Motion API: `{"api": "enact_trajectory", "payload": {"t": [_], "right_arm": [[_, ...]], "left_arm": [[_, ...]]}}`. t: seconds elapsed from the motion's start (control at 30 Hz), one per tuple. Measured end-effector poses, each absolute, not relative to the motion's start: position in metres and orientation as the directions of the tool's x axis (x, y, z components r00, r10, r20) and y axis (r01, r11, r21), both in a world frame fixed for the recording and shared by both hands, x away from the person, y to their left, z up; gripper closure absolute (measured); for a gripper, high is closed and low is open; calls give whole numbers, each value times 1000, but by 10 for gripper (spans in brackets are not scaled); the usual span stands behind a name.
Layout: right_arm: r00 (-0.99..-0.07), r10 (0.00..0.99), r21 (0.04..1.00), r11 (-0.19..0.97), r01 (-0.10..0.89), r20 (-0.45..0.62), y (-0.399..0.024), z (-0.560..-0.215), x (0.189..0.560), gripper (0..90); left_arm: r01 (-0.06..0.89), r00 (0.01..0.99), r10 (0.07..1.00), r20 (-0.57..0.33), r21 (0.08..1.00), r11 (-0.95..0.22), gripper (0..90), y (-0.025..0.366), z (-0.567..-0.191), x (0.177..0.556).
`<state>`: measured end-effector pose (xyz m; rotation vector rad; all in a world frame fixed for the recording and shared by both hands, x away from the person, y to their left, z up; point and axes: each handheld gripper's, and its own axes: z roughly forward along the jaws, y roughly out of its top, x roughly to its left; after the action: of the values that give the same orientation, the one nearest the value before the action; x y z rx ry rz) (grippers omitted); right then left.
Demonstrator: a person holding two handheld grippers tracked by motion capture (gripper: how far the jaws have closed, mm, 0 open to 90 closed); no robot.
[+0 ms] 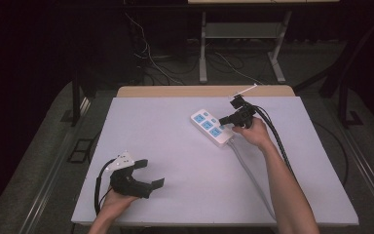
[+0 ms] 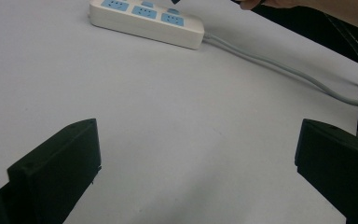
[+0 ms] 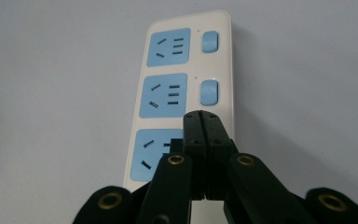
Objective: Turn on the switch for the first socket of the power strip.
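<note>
We hold our right gripper (image 3: 205,114), fingers pressed together, over the white power strip (image 3: 186,74); our left gripper (image 1: 143,173) rests on the surface (image 1: 175,161), fingers spread.

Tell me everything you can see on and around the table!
power strip: one, white with three blue sockets and blue switches, far right part of the table
power strip cable: one, grey, runs from the strip toward the near table edge
table: one, pale lilac top with a wooden far edge
floor cables: several, white and dark, on the floor behind the table
left gripper: one, black, jaws wide open, near left corner, in the person's left hand
right gripper: one, black, jaws shut together, tips over the strip's near end, in the right hand
</note>
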<state>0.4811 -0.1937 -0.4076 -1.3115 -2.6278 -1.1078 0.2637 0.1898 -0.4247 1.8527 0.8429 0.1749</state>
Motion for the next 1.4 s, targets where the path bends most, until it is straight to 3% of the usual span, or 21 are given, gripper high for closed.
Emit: {"api": "enact_trajectory", "payload": {"t": [0.9, 1.4], "right_arm": [[-663, 690, 609, 402, 684, 289, -197, -420, 479, 896], [-633, 692, 611, 345, 712, 347, -203, -425, 479, 900]], "left_arm": [[462, 745, 621, -244, 860, -217, 0, 188, -425, 263], [463, 747, 619, -243, 858, -221, 0, 187, -426, 263]]}}
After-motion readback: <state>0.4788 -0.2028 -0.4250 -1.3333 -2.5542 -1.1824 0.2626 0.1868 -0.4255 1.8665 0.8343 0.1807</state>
